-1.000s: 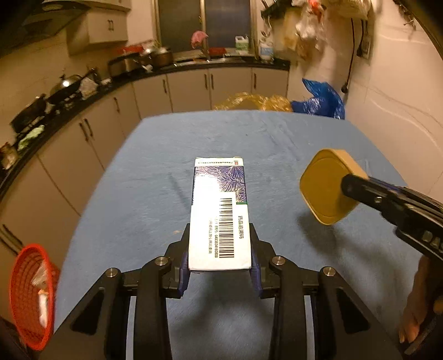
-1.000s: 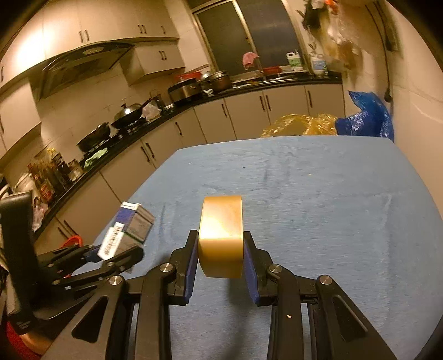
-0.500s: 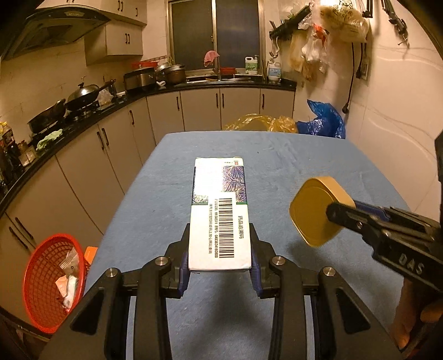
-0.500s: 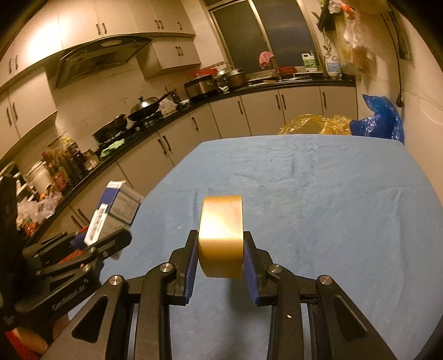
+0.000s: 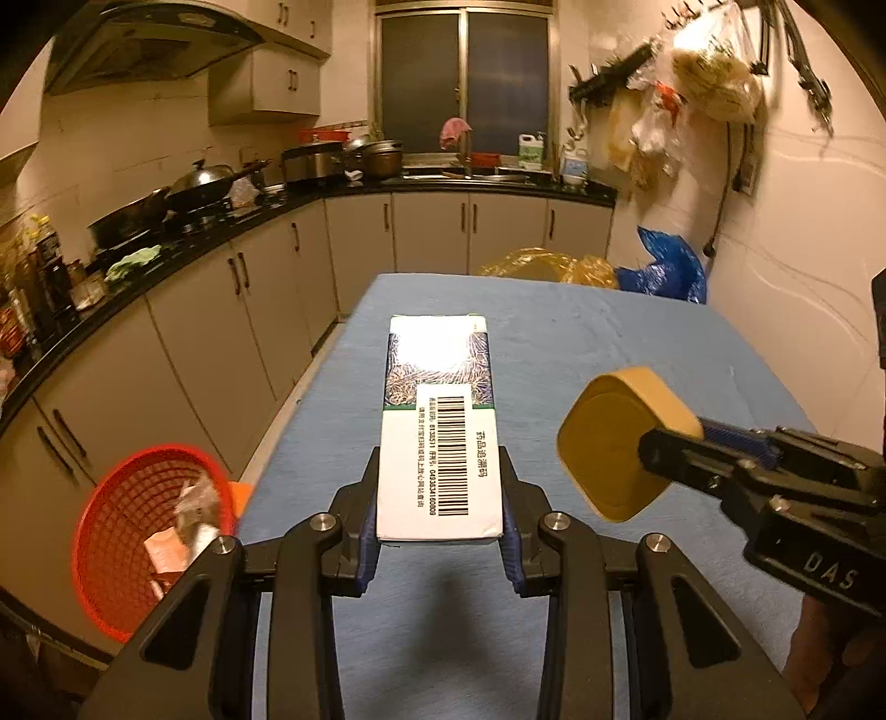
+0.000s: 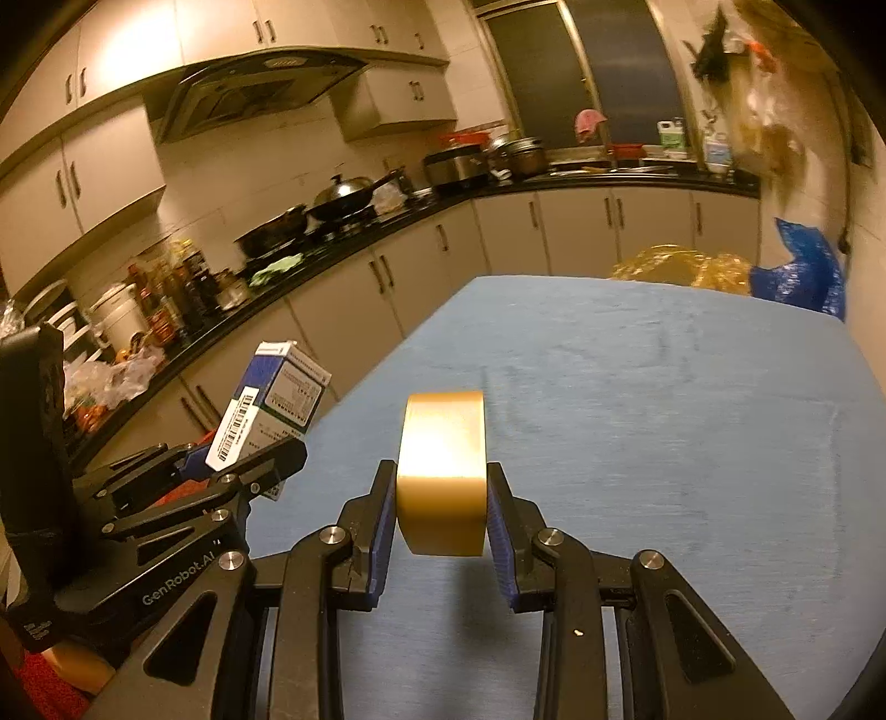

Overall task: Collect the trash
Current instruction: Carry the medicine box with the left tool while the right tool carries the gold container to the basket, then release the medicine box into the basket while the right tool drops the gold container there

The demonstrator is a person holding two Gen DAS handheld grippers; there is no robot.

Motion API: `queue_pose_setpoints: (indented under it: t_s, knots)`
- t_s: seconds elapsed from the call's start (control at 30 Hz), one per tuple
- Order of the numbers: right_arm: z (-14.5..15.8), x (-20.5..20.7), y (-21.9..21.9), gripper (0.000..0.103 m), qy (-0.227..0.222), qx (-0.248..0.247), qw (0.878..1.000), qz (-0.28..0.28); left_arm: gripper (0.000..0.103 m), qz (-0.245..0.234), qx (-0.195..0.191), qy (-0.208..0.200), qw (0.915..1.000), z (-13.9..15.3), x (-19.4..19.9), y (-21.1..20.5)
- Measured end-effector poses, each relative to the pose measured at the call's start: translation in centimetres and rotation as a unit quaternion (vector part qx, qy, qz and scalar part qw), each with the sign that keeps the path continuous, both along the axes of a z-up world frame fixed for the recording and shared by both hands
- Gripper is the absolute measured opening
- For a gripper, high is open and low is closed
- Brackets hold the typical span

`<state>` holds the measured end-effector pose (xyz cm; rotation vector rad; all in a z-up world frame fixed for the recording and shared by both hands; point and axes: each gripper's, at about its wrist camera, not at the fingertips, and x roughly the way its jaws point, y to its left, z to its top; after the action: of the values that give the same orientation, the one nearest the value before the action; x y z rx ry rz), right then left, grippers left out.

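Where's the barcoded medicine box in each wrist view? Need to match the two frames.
Left wrist: the medicine box sits bottom centre, barcode face up, clamped between the left gripper pads.
Right wrist: the same box appears at mid-left, tilted up, held by the left gripper coming in from the left edge.
Shared landmark: the blue bag past the table's far right corner.

"DAS" on right gripper; "GenRobot.AI" on left gripper (white lettering).

A home kitchen.
Cabinets, a range hood, woks on the stove, a sink under the window.
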<state>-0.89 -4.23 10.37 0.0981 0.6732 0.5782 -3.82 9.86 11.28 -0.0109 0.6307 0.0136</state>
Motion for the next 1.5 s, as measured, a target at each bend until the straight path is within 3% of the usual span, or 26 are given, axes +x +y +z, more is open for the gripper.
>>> queue_pose_setpoints:
  t_s: [0.43,0.63,0.8,1.07,1.5]
  knots:
    - [0.3,-0.3,13.2,0.033,0.007,-0.017,0.995,0.101,0.033,0.103,-0.020,-0.021,0.9942,1.1,-4.0,12.8]
    - [0.4,-0.8,18.1,0.033,0.012,-0.025,0.990,0.136,0.033,0.147,-0.005,-0.017,0.9889,0.4,-5.6,18.3]
    - [0.2,-0.2,21.8,0.033,0.023,-0.026,0.988,0.153,0.033,0.180,-0.028,-0.003,0.9833,-1.5,-6.4,22.3]
    - [-1.5,1.2,25.7,0.033,0.057,-0.028,0.984,0.168,0.033,0.189,-0.045,0.016,0.9808,-4.0,-5.9,24.4]
    - [-4.7,3.4,28.5,0.033,0.093,-0.037,0.980,0.170,0.033,0.195,-0.061,0.051,0.9776,-7.1,-4.0,25.7]
